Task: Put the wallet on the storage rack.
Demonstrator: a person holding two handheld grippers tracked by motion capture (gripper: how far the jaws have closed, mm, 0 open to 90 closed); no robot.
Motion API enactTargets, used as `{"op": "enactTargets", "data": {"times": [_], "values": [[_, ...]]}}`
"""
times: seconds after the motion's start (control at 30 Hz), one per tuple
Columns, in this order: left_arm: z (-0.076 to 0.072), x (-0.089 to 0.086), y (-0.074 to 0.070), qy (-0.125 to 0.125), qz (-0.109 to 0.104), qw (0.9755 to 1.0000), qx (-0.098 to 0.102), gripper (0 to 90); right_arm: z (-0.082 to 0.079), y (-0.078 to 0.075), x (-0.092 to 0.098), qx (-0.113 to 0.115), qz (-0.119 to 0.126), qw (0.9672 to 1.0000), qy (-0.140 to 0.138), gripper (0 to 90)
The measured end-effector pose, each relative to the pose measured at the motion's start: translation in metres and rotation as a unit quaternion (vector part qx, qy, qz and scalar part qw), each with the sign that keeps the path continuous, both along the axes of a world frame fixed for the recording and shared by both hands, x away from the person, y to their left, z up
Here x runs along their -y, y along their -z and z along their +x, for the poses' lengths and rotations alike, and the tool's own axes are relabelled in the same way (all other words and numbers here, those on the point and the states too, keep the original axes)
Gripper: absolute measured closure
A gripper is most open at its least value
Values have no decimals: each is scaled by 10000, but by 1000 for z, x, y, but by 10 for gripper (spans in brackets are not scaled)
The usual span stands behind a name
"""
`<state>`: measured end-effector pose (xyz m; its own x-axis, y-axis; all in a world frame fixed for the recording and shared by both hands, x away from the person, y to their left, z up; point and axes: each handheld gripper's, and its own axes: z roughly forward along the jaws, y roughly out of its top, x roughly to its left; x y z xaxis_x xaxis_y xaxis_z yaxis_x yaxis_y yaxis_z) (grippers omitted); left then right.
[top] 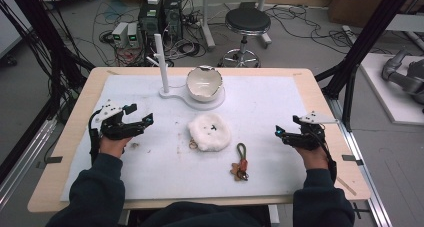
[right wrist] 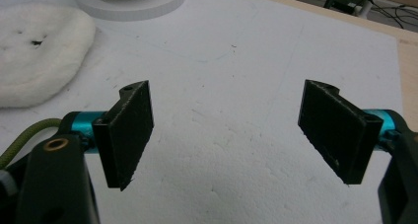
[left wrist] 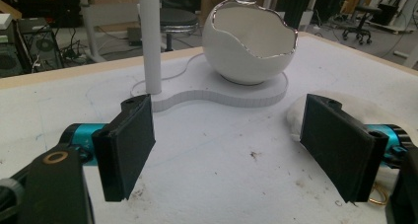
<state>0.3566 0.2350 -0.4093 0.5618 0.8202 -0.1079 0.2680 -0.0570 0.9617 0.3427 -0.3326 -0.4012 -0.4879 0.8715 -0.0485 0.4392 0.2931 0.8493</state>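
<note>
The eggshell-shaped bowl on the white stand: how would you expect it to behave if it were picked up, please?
The eggshell-shaped bowl looks glazed and hard, so probably stiff, slippery and breakable. Its jagged rim seems thin and may chip. Its round bottom sits on the white stand, so it could rock or roll when nudged.

1. Left gripper [left wrist: 226,150]: jaws wide apart, nothing between them, only bare white mat [left wrist: 222,135].
2. Ahead: white eggshell bowl [left wrist: 249,41], jagged silver rim, sits on flat white base [left wrist: 231,96].
3. White post [left wrist: 150,41] upright on same base, left of bowl.
4. Fluffy white pad [left wrist: 355,108] behind right jaw; gold ring [left wrist: 378,198] low right.
</note>
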Motion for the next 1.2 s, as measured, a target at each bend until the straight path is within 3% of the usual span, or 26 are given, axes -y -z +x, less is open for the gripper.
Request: {"op": "enactTargets", "data": {"times": [0.27,0.43,0.53,0.67,0.77,0.87,1.03,1.13,1.2], "values": [[4,9,3,110,52,9998,-140,210,1,2,1,-30,59,10000,-21,216],[13,31,2,423,-45,9986,-326,210,1,4,0,-82,68,9999,-60,216],[19,56,3,725,35,9962,-485,210,-1,5,-3,-102,48,9999,-82,217],[23,89,10,1184,290,9907,-602,210,0,6,-6,-141,43,9998,-125,218],[24,105,13,1279,560,9875,-734,210,1,7,-14,-291,226,9991,-223,218],[24,106,13,1254,649,9874,-714,220,5,7,-32,-401,767,9948,-535,274],[26,96,11,1037,583,9898,-787,225,20,14,-76,-699,864,9890,-975,293],[26,95,12,1041,630,9885,-898,229,27,22,-102,-1048,682,9835,-1311,356],[26,96,13,1075,668,9877,-919,243,30,28,-116,-1160,583,9801,-1498,374]]}}
